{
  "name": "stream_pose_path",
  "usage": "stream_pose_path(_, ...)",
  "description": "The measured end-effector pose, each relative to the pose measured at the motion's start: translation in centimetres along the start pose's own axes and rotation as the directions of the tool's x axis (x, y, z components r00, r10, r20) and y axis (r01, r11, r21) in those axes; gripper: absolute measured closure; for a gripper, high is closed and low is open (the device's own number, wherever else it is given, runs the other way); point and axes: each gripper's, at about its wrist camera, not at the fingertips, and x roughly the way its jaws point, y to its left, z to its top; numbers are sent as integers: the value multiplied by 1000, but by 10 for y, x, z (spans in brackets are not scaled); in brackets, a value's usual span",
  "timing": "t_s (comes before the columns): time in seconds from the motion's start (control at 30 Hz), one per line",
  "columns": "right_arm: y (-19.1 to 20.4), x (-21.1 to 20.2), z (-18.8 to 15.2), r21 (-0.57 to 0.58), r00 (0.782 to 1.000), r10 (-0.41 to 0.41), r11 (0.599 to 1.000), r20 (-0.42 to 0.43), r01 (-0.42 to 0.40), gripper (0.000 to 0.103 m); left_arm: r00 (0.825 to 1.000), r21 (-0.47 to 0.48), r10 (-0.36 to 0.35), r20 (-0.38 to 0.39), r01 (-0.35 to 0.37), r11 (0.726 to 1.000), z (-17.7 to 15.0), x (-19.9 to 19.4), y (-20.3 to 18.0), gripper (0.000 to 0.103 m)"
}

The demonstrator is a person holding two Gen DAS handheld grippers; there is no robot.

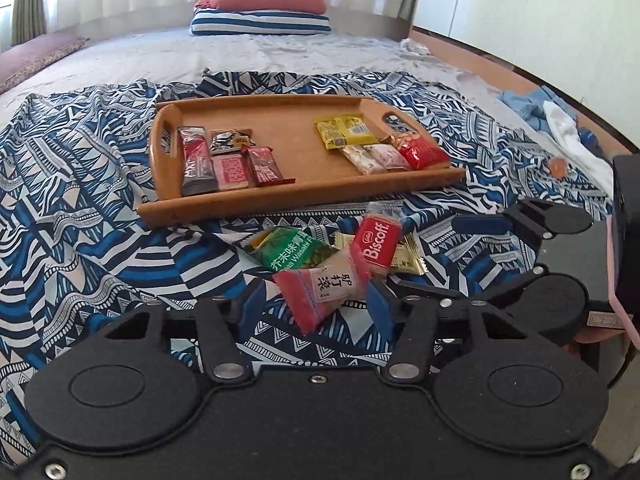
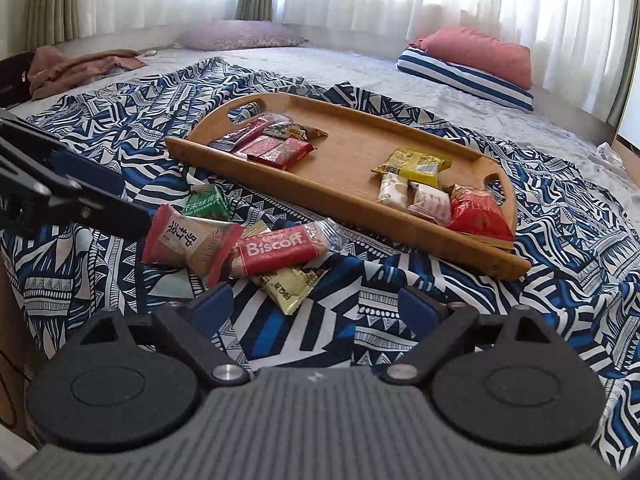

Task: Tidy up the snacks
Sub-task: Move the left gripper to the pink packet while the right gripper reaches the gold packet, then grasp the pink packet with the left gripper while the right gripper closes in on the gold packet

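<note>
A wooden tray [image 1: 300, 200] [image 2: 320, 198] lies on the patterned cloth, with red and dark bars [image 1: 228, 160] at one end and yellow, white and red packets [image 1: 372, 144] at the other. In front of it is a loose pile: a red-and-beige packet [image 1: 320, 292] [image 2: 188, 240], a green wasabi packet [image 1: 292, 252] [image 2: 206, 202], a red Biscoff [image 1: 376, 244] [image 2: 276, 250] and a gold packet [image 1: 408, 258] [image 2: 288, 288]. My left gripper [image 1: 316, 300] [image 2: 136, 204] is half closed around the red-and-beige packet's end, without a visible squeeze. My right gripper [image 2: 316, 306] [image 1: 448, 258] stands wide open just short of the gold packet.
The blue-and-white cloth [image 1: 100, 200] covers a grey bed. A red pillow on a striped one [image 1: 260, 8] [image 2: 472, 64] sits at the far end. Crumpled clothes [image 1: 560, 120] and a small orange item [image 1: 556, 166] lie near the bed's right edge. A brown garment [image 2: 80, 66] lies far left.
</note>
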Motion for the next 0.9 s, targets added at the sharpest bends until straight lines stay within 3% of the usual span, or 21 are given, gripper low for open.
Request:
stream_pose_path(0.27, 0, 10, 2, 3, 1000, 23, 1000, 16, -23, 11, 1000, 36, -9, -7, 9, 999, 3, 13, -7, 56)
stream_pose_path(0.43, 3, 14, 3, -4, 998, 55, 998, 17, -55, 20, 1000, 35, -15, -26, 16, 999, 4, 23, -8, 56)
stream_pose_path(0.53, 6, 17, 4, -6, 997, 70, 998, 18, -70, 27, 999, 26, -24, -34, 25, 999, 4, 27, -7, 56)
stream_pose_path(0.73, 13, 19, 6, -11, 995, 95, 995, 23, -95, 56, 999, 26, -31, -36, 32, 999, 2, 28, -8, 56)
stream_pose_path(0.9, 20, 11, 0, -31, 998, 38, 999, 49, -37, 62, 999, 8, -30, -34, 31, 999, 2, 28, -4, 56)
